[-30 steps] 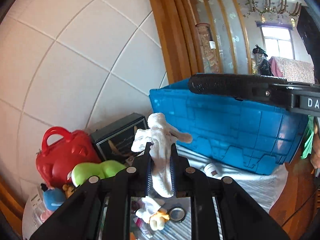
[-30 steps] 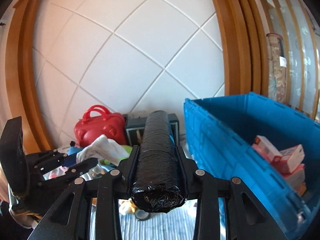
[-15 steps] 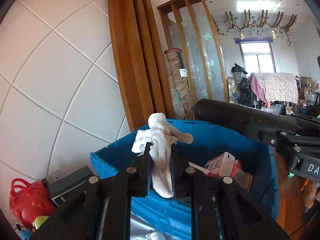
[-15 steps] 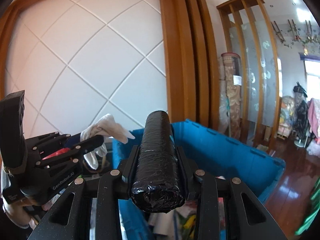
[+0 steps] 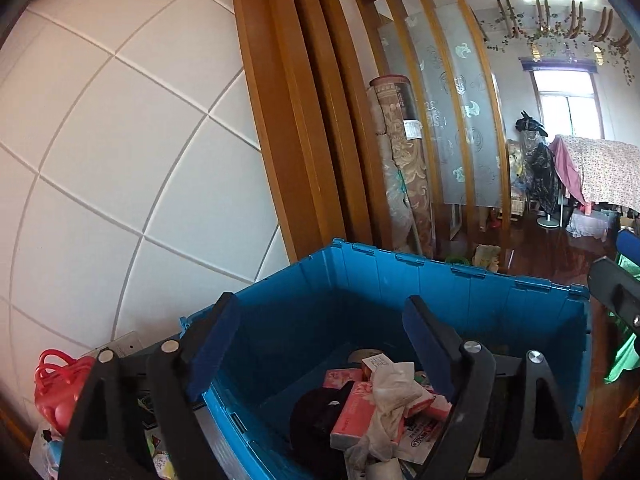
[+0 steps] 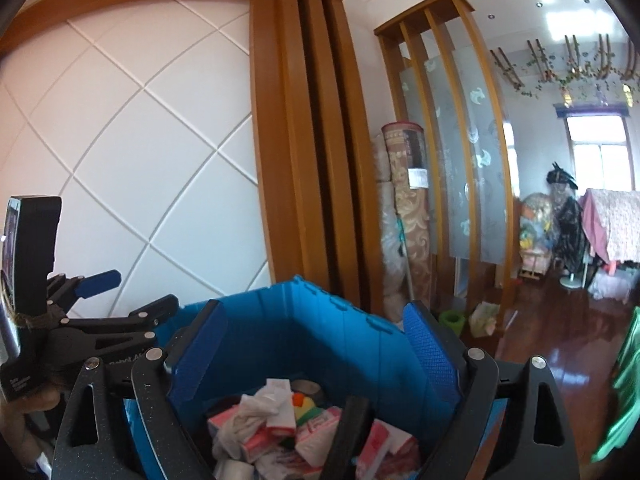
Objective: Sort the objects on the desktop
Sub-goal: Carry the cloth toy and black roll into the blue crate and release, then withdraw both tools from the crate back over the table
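Since a second ago both grippers have swung from the cluttered table to above the blue bin (image 5: 460,300), and the white cloth and black roll they carried now lie inside it. The bin, the one large container here, is where the sorted items are collected, so both tools hang over its open top to release. The left gripper (image 5: 324,340) has its jaws opening with nothing between them; the white cloth (image 5: 390,404) lies below, draped over pink boxes (image 5: 352,416) near the bin's middle. The right gripper (image 6: 316,344) is likewise opening and empty; the black roll (image 6: 348,432) leans among the boxes toward the bin's near edge. I count one bin, two grippers, one cloth, one roll, and several pink boxes, too heaped to number. One red bag (image 5: 56,392) sits outside the bin's left wall.
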